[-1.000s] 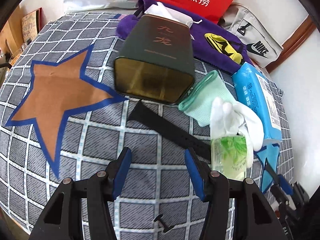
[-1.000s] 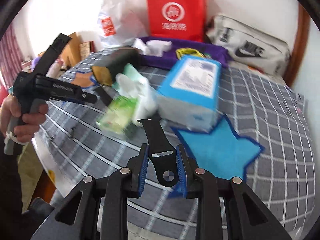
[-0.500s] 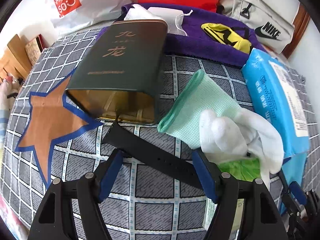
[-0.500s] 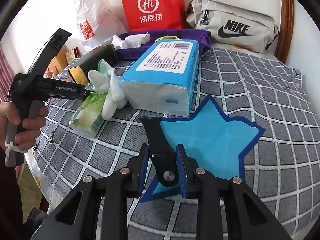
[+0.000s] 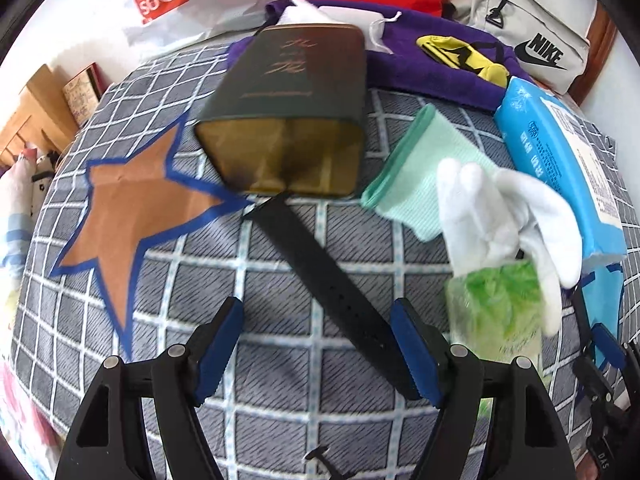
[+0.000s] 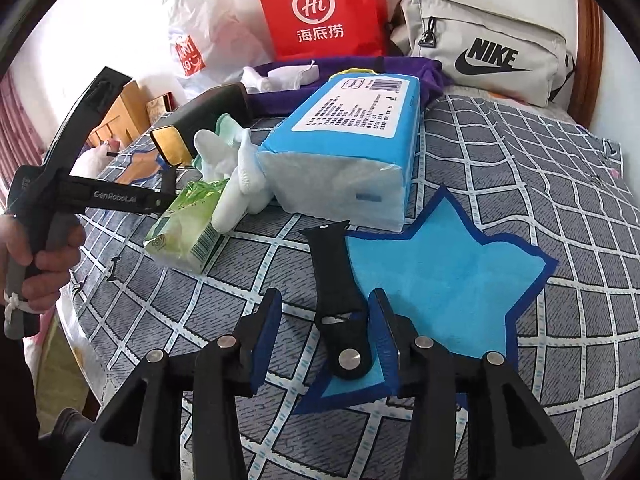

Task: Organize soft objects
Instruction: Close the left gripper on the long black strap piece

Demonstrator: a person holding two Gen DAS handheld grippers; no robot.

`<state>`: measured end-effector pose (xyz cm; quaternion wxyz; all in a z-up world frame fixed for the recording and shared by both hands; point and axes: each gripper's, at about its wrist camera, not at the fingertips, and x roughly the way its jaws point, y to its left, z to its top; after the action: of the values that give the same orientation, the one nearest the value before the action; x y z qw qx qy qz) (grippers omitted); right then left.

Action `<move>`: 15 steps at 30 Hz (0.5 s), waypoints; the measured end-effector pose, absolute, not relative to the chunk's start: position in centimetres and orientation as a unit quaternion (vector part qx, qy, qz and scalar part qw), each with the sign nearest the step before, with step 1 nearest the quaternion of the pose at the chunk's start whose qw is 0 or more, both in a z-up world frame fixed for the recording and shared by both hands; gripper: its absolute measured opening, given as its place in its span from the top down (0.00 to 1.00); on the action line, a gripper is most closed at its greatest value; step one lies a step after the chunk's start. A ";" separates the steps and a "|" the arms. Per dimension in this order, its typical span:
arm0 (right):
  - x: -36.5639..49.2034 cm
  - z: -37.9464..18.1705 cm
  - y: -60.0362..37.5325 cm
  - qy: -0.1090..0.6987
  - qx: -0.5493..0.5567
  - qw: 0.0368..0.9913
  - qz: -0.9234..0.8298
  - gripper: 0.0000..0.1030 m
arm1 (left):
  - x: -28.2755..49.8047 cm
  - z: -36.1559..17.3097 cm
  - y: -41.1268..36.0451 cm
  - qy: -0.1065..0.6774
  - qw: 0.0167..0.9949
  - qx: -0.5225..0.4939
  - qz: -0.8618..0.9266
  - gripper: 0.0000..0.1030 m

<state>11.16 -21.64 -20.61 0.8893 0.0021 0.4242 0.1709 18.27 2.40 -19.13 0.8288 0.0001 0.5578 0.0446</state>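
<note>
A black watch strap [image 5: 324,280] lies on the checked bedcover, its near end between the open fingers of my left gripper [image 5: 320,344]. A second black strap piece with a metal stud [image 6: 338,300] lies on the edge of the blue star patch [image 6: 440,280], between the open fingers of my right gripper [image 6: 326,332]. A white glove [image 5: 496,216], a mint green cloth [image 5: 416,176] and a green tissue pack [image 5: 496,312] lie to the right. The glove [image 6: 236,184] and pack [image 6: 184,224] also show in the right wrist view.
A dark green tin [image 5: 292,112] lies on its side, open end towards me, beside an orange star patch [image 5: 132,208]. A blue tissue pack [image 6: 348,152], purple cloth [image 5: 432,64], red bag [image 6: 320,8] and Nike bag [image 6: 488,60] lie behind. The bed edge is at the left.
My right gripper has opened and let go of the studded strap, which now lies on the blue star's edge. My left gripper has moved in over the long strap.
</note>
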 end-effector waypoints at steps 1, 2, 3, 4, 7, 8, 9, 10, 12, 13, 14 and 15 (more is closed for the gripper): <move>11.1 -20.6 -21.7 0.425 0.002 0.889 0.172 0.56 | 18.0 -19.1 2.5 0.560 0.827 0.001 0.047 0.27; 11.0 -20.5 -21.6 0.425 0.002 0.889 0.172 0.56 | 17.6 -19.1 2.7 0.561 0.826 0.000 0.050 0.27; 11.0 -20.5 -21.7 0.426 0.002 0.888 0.173 0.56 | 17.2 -19.1 2.9 0.563 0.825 -0.002 0.053 0.27; 11.0 -20.5 -21.8 0.427 0.002 0.887 0.173 0.56 | 16.9 -19.1 3.1 0.564 0.824 -0.004 0.055 0.27; 10.9 -20.5 -21.9 0.428 0.003 0.887 0.174 0.56 | 16.3 -19.1 3.7 0.558 0.828 -0.016 0.052 0.27; 10.9 -20.5 -22.0 0.428 0.003 0.887 0.173 0.56 | 16.2 -19.1 3.7 0.554 0.831 -0.018 0.052 0.28; 11.0 -20.5 -22.0 0.428 0.004 0.887 0.172 0.56 | 16.2 -19.1 3.7 0.550 0.833 -0.018 0.052 0.29; 11.1 -20.5 -22.0 0.428 0.004 0.887 0.171 0.55 | 16.2 -19.1 3.5 0.544 0.837 -0.014 0.049 0.34; 11.3 -20.4 -21.9 0.429 0.002 0.887 0.169 0.55 | 16.3 -19.1 3.0 0.531 0.847 -0.002 0.039 0.47; 11.3 -20.4 -21.9 0.430 0.001 0.887 0.168 0.54 | 16.3 -19.0 2.6 0.525 0.851 -0.002 0.029 0.59; 11.3 -20.4 -21.9 0.430 0.001 0.887 0.168 0.54 | 16.3 -18.9 2.4 0.521 0.853 0.000 0.022 0.65; 11.3 -20.4 -21.8 0.430 0.001 0.887 0.168 0.53 | 16.4 -18.8 2.1 0.517 0.856 0.004 0.016 0.75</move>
<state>11.35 -21.85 -20.41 0.8871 0.0006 0.4302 0.1675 16.36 2.08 -18.83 0.8557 0.0045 0.5171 0.0164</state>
